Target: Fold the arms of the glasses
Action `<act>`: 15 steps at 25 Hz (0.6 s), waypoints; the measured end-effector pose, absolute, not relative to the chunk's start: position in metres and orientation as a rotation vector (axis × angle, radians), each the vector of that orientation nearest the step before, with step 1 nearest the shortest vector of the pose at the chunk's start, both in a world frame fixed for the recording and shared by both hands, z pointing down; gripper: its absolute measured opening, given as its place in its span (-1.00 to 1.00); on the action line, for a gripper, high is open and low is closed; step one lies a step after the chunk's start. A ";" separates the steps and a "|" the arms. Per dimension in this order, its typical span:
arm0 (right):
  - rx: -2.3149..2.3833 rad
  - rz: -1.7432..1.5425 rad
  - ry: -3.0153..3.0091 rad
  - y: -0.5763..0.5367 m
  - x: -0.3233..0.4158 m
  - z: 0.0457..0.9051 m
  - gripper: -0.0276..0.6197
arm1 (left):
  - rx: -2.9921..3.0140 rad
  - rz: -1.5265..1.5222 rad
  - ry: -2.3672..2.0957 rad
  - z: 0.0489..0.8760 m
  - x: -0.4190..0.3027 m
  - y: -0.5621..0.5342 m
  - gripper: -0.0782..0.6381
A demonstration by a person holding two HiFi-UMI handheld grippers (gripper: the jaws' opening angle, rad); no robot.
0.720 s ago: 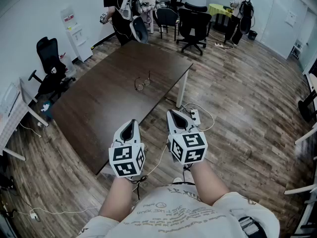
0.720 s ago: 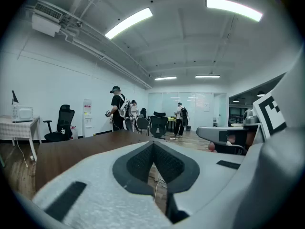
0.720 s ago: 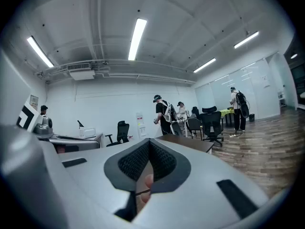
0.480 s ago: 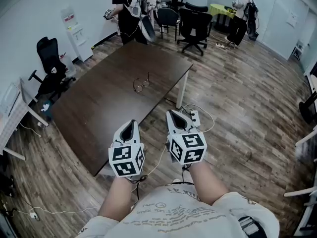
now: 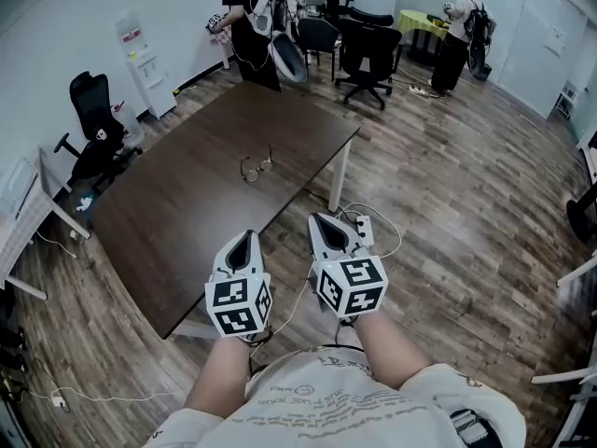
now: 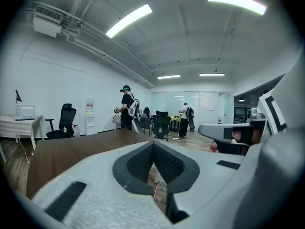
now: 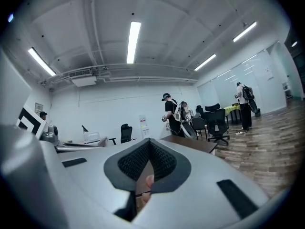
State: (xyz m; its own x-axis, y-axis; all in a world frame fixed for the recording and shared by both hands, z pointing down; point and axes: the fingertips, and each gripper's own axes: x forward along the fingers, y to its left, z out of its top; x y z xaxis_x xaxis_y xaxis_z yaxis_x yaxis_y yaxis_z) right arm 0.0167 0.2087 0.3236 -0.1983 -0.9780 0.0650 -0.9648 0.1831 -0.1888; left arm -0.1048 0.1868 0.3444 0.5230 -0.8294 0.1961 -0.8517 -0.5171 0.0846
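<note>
A pair of thin-rimmed glasses lies with its arms unfolded near the middle of the dark brown table. My left gripper and right gripper hover side by side in front of the table's near corner, well short of the glasses. Both are shut with nothing between their jaws. In the left gripper view the left gripper points along the table top; the glasses do not show there. The right gripper looks level across the room, with the table's far end beyond it.
A power strip with a white cable lies on the wood floor by the table leg. A person in black stands at the table's far end. Office chairs stand behind it, a black chair and a water dispenser at left.
The glasses and table have slid down and left in the head view as I come a little closer. The person in black has walked to the right. Both grippers stay shut, side by side.
</note>
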 end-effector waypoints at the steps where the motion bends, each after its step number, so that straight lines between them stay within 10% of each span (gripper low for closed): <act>1: -1.940 -0.296 2.363 0.208 0.023 0.325 -0.88 | 2.586 0.191 -1.446 0.345 -0.099 0.186 -0.75; 15: -1.923 -0.391 2.382 0.191 0.067 0.348 -0.88 | 2.524 0.183 -1.478 0.362 -0.066 0.164 -0.75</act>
State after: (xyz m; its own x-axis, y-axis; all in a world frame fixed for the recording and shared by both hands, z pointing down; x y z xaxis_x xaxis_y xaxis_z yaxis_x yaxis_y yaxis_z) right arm 0.0672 0.1907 0.3479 -0.2226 -0.9681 0.1154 -0.9541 0.1919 -0.2300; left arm -0.0664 0.1644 0.3621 0.4895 -0.8458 0.2120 -0.8720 -0.4751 0.1178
